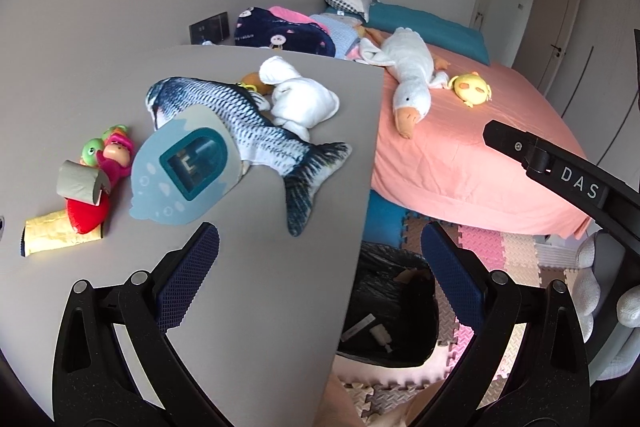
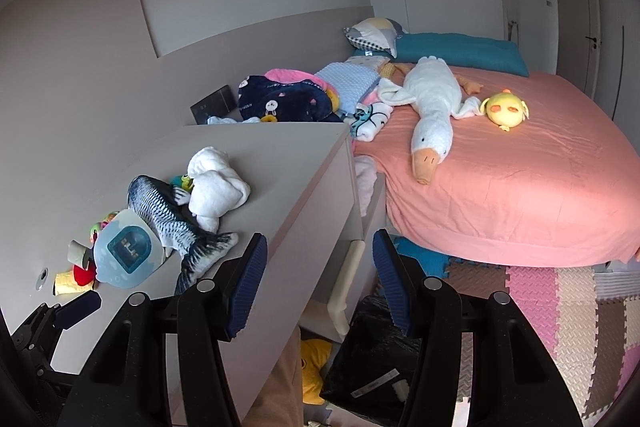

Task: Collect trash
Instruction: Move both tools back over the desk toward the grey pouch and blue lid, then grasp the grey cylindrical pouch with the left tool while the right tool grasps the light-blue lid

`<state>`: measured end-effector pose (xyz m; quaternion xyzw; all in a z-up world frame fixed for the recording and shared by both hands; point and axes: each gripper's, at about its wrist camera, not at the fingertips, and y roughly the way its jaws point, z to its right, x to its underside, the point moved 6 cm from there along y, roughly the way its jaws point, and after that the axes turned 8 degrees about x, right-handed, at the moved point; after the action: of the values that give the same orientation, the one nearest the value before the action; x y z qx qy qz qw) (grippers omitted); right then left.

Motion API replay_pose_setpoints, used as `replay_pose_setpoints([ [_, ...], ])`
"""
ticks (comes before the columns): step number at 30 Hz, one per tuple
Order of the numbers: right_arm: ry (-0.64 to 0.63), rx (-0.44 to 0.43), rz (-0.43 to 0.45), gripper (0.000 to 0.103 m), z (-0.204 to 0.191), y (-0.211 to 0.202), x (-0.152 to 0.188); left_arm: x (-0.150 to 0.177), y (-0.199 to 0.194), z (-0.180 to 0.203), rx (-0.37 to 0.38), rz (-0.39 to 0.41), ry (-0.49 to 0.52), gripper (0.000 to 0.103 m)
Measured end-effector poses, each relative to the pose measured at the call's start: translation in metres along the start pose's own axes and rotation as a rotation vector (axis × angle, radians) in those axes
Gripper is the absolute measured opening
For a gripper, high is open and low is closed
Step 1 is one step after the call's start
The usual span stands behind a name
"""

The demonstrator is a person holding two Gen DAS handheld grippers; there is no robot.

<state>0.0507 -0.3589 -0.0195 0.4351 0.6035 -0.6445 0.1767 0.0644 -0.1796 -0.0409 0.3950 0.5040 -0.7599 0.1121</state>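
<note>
While both my grippers stand open and empty, the left gripper [image 1: 320, 251] hovers over the dresser [image 1: 280, 307] edge; the toilet-roll tube [image 1: 80, 183] and yellow wrapper [image 1: 52, 233] lie well off to its left, and the black-lined bin [image 2: 372, 359] sits below the right gripper [image 2: 320, 267].

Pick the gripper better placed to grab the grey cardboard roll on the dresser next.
Left, probably. The left gripper is open over the grey dresser top, near the grey cardboard roll. The right gripper hangs past the dresser edge, above the black-lined trash bin.
</note>
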Motion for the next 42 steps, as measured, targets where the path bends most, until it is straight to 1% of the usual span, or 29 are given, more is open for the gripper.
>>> replay_pose_setpoints([
  [11, -0.060, -0.061, -0.025, 0.056, -0.049, 0.011, 0.007, 0.003, -0.015, -0.064, -0.082, 0.026, -0.085, 0.098],
  [13, -0.073, -0.070, -0.027, 0.059, -0.058, 0.013, 0.007, 0.002, -0.016, -0.073, -0.095, 0.030, -0.092, 0.098],
  [15, -0.081, -0.079, -0.033, 0.060, -0.065, 0.015, 0.008, 0.000, -0.018, -0.081, -0.109, 0.034, -0.096, 0.098],
  [22, -0.114, -0.101, -0.055, 0.060, -0.090, 0.026, 0.014, 0.000, -0.022, -0.115, -0.145, 0.042, -0.130, 0.098],
  [29, -0.166, -0.141, -0.063, 0.060, -0.125, 0.033, 0.015, -0.001, -0.028, -0.148, -0.178, 0.057, -0.172, 0.098],
  [34, -0.198, -0.158, -0.056, 0.062, -0.145, 0.036, 0.016, -0.004, -0.025, -0.174, -0.189, 0.064, -0.203, 0.098],
  [42, -0.213, -0.151, -0.057, 0.062, -0.152, 0.043, 0.016, -0.011, -0.006, -0.202, -0.206, 0.040, -0.201, 0.098],
])
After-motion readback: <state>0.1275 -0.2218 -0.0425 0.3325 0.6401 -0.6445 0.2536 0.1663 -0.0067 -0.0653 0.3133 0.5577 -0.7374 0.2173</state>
